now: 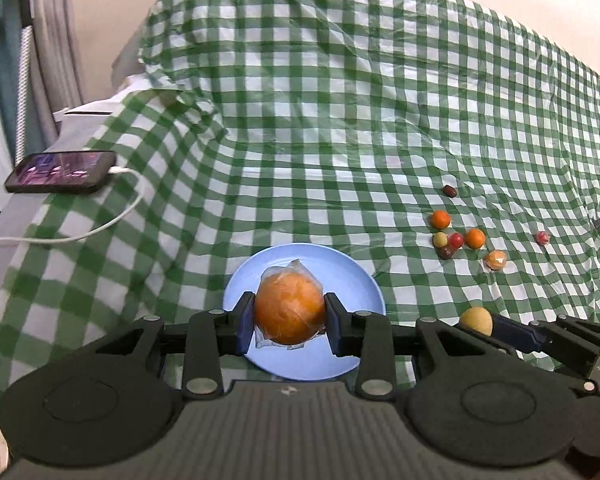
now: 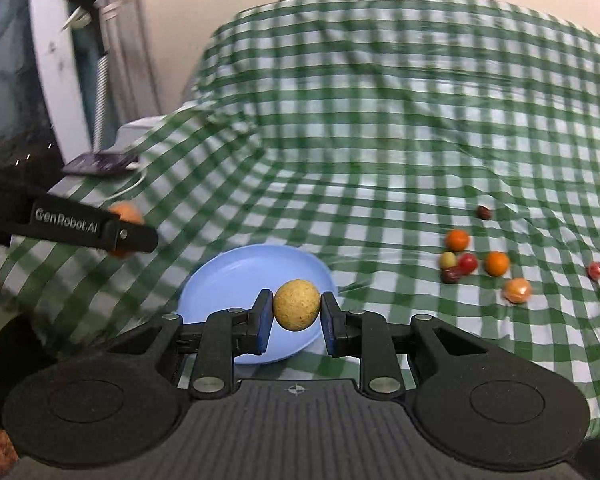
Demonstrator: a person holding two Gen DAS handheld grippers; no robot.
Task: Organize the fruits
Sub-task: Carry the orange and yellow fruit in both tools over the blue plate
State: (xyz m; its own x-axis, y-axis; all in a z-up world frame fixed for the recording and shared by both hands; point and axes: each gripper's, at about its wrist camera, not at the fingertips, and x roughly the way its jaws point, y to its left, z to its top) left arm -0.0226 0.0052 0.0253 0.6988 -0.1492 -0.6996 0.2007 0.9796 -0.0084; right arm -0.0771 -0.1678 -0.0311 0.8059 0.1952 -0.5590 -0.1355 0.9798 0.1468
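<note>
Both loads hung over the blue plate (image 1: pixel 236 292); judged best to lower each until it nearly touched the plate before letting go, one at a time, since round fruit rolls. Left gripper (image 1: pixel 290 322) was closed on the wrapped orange (image 1: pixel 290 310) above the plate's middle, level and pointing forward. Right gripper (image 2: pixel 296 314) clamped the tan fruit (image 2: pixel 297 305) above the plate's near right rim; loose fruits (image 2: pixel 480 266) lay well right of the plate.

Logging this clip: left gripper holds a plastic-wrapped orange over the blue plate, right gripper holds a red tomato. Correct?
Not quite. The right gripper holds a tan-yellow round fruit, not a red tomato, as the right wrist view shows. The left gripper does hold the wrapped orange over the blue plate.
</note>
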